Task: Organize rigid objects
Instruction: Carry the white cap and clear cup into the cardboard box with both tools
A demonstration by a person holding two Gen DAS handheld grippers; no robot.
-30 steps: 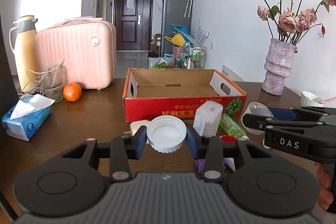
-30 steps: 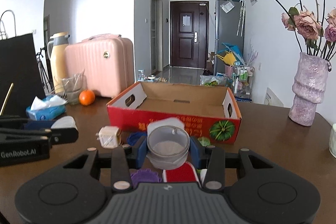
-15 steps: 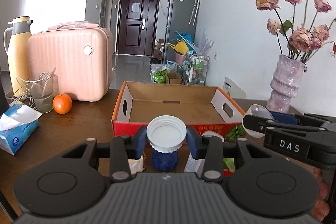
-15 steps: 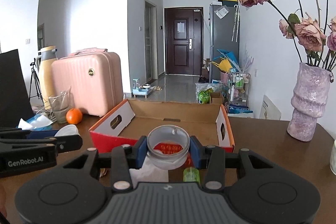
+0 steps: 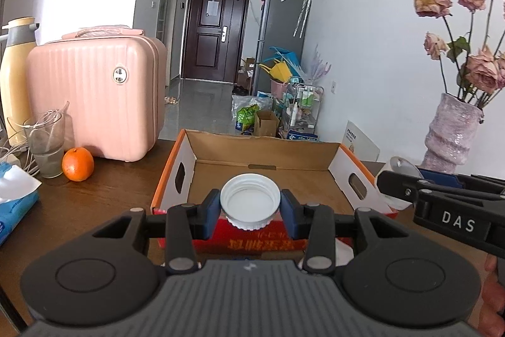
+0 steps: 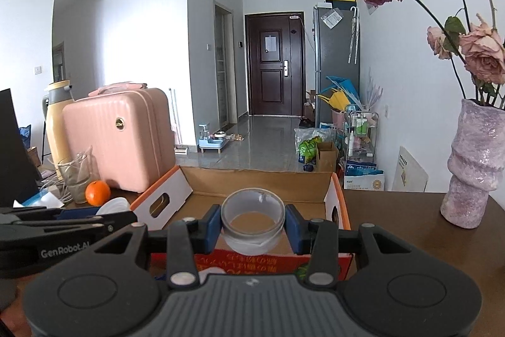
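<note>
My left gripper (image 5: 250, 208) is shut on a white screw lid (image 5: 250, 200), hollow side up, held just over the near wall of a red cardboard box (image 5: 265, 169). My right gripper (image 6: 252, 222) is shut on a clear tape roll (image 6: 252, 221), also above the near wall of the same box (image 6: 268, 182). The box's brown floor shows bare in both views. In the left wrist view the right gripper (image 5: 442, 195) reaches in from the right. In the right wrist view the left gripper (image 6: 63, 221) reaches in from the left. Small items before the box are mostly hidden under the grippers.
On the brown table (image 5: 104, 188) left of the box stand a pink case (image 5: 94, 97), a glass (image 5: 47, 144), an orange (image 5: 77, 164), a tissue pack (image 5: 15, 198) and a yellow flask (image 5: 15, 78). A purple vase (image 6: 470, 166) with dried roses stands at the right.
Both grippers have moved forward toward the box with their loads; the box looms larger and the small items in front of it have slipped below the grippers.
</note>
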